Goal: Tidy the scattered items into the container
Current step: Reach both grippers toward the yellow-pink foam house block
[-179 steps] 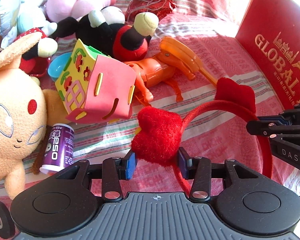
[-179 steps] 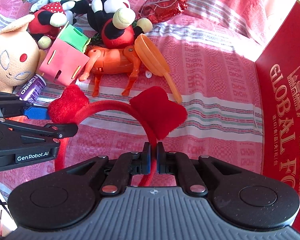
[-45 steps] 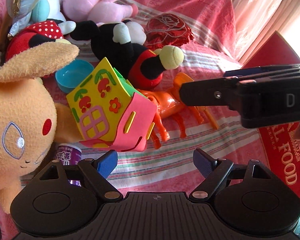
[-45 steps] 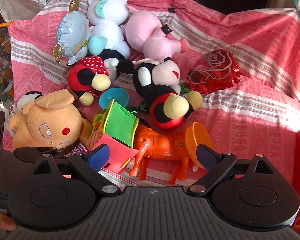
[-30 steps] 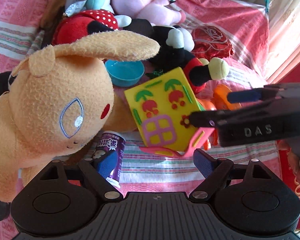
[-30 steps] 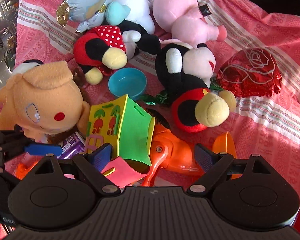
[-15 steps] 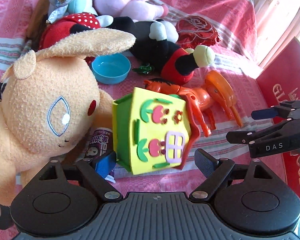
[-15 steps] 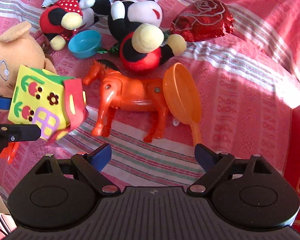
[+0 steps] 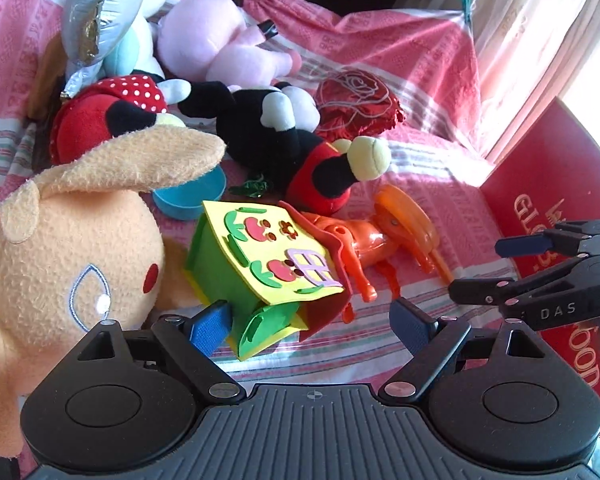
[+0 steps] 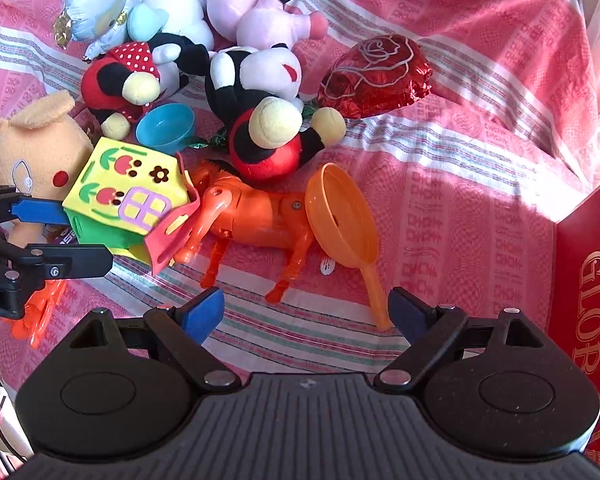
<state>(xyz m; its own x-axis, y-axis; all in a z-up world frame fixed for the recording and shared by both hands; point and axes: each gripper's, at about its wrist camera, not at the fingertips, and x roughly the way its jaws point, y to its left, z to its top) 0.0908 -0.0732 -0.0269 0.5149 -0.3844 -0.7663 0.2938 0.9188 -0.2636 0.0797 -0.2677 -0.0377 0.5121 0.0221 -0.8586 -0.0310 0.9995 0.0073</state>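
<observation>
Left tool (image 9: 310, 322): jaws wide, empty, foam house (image 9: 260, 264) just ahead. Right tool (image 10: 306, 312): jaws wide, empty, above orange horse (image 10: 256, 216). Red box (image 10: 592, 292): right edge of the pink cloth (image 10: 460, 168).

Purple can (image 10: 62, 236) mostly hidden behind foam house (image 10: 126, 196); red box (image 10: 592, 312) cut off by frame edge, lettering only partly readable.

Toys (image 10: 260, 216) crowd the far cloth (image 10: 460, 208); nearer stripes seemingly passable
</observation>
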